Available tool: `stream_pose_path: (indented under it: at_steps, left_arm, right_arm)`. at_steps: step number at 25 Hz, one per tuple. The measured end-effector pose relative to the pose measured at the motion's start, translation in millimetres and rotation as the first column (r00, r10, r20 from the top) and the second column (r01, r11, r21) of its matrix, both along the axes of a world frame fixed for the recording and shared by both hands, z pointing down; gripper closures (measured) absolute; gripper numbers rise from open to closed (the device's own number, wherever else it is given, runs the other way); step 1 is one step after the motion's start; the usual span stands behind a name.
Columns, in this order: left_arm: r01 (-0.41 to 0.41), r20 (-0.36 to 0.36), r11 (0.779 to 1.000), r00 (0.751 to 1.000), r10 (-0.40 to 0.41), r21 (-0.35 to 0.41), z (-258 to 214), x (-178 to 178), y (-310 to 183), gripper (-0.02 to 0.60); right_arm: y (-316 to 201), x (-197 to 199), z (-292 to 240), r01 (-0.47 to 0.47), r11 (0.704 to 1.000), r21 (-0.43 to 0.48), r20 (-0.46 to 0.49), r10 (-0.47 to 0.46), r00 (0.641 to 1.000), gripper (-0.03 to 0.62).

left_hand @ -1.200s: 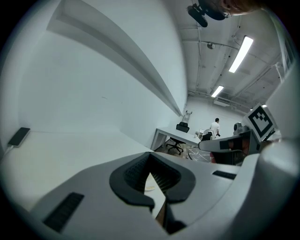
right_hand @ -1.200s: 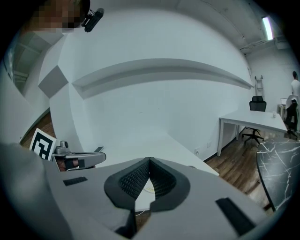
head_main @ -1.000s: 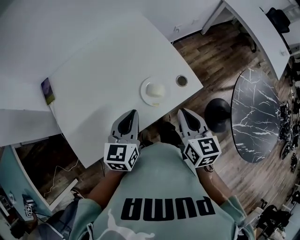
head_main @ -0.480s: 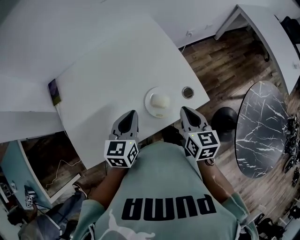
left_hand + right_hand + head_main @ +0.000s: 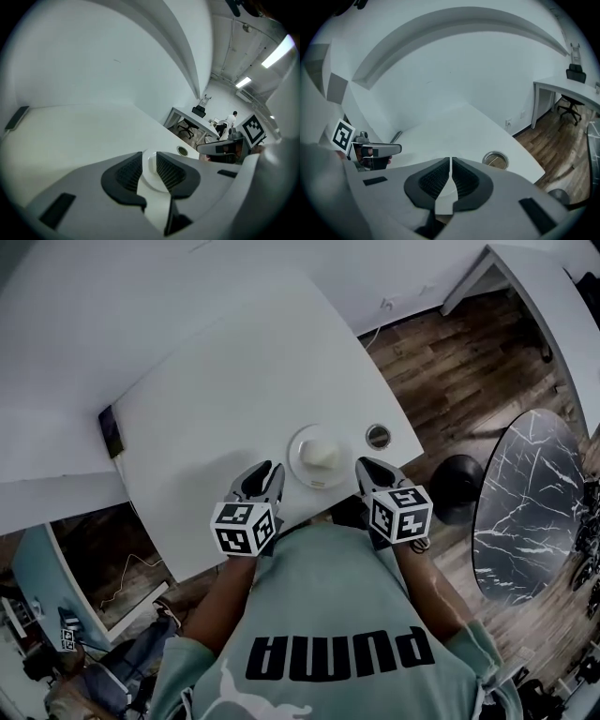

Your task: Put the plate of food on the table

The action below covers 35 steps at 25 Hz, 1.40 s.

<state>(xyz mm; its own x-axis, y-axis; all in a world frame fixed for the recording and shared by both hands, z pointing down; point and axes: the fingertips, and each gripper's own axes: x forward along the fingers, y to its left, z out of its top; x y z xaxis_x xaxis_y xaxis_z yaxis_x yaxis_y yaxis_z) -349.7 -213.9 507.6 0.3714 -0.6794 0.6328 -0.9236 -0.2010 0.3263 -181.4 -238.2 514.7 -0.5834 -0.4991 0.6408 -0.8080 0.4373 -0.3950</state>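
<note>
- Where the left gripper (image 5: 149,155) looks along its own fingers (image 5: 127,172), only a sliver of the plate (image 5: 150,171) shows in the gap. The dark pads cover the rest of it.
- Those fingers are opening, with a narrow gap between them, and the pads press on nothing. In the head view the tips stand just beside the plate's left edge.
- The right gripper (image 5: 450,161) has its fingers (image 5: 464,180) brought together to a hairline slit, with nothing gripped between them. It sits just beside the plate's right edge.
- The person's hands are hidden under the marker cubes, and a pale green shirt (image 5: 328,601) fills the bottom of the head view.
- The food (image 5: 321,452) is too small and pale to identify; it is a rounded whitish mound.
- A round cable hole (image 5: 378,435) pierces the worktop (image 5: 216,381) near the plate, on its right.
- A dark phone-like slab (image 5: 111,430) lies at the worktop's far left edge, well apart from the plate.
- Off the worktop are a black round seat (image 5: 459,488), a marble-topped round table (image 5: 525,512) and a wooden floor (image 5: 450,362).
- A second white desk (image 5: 548,306) is cut off at the top right, and a distant person (image 5: 233,118) shows in the left gripper view.
- The plate is white, round and shallow. It lies flat on the worktop near the front edge, between the two grippers, with the mound at its middle.
</note>
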Motion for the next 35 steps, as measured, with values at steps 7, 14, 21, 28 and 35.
stream_pose_path:
  at_steps: [7,14,21,28,35]
  left_arm:
    - [-0.002,-0.05,0.993,0.999,-0.004,-0.119,30.8,2.1,-12.0,0.485]
    - [-0.042,-0.075,0.971,0.997,0.025,-0.236,62.7,10.9,-17.9,0.477]
    - [-0.048,-0.069,0.948,0.997,0.028,-0.313,86.1,13.0,-18.8,0.462]
    - [-0.055,-0.073,0.939,0.997,0.032,-0.338,94.7,13.7,-22.3,0.459]
    - [-0.058,-0.071,0.935,0.997,0.035,-0.349,101.1,15.7,-22.7,0.46]
  right_arm:
    - [-4.6,-0.9,28.9,0.006,0.991,-0.137,0.036,-0.002,0.999,0.567]
    - [-6.8,1.9,53.1,-0.001,0.971,-0.241,0.05,0.013,0.999,0.54]
    - [-4.7,2.7,72.4,-0.002,0.945,-0.328,0.077,0.029,0.997,0.534]
    - [-6.4,-3.3,81.4,-0.005,0.926,-0.377,0.107,0.048,0.993,0.534]
    - [-5.2,-8.3,87.5,-0.004,0.906,-0.423,0.165,0.081,0.983,0.534]
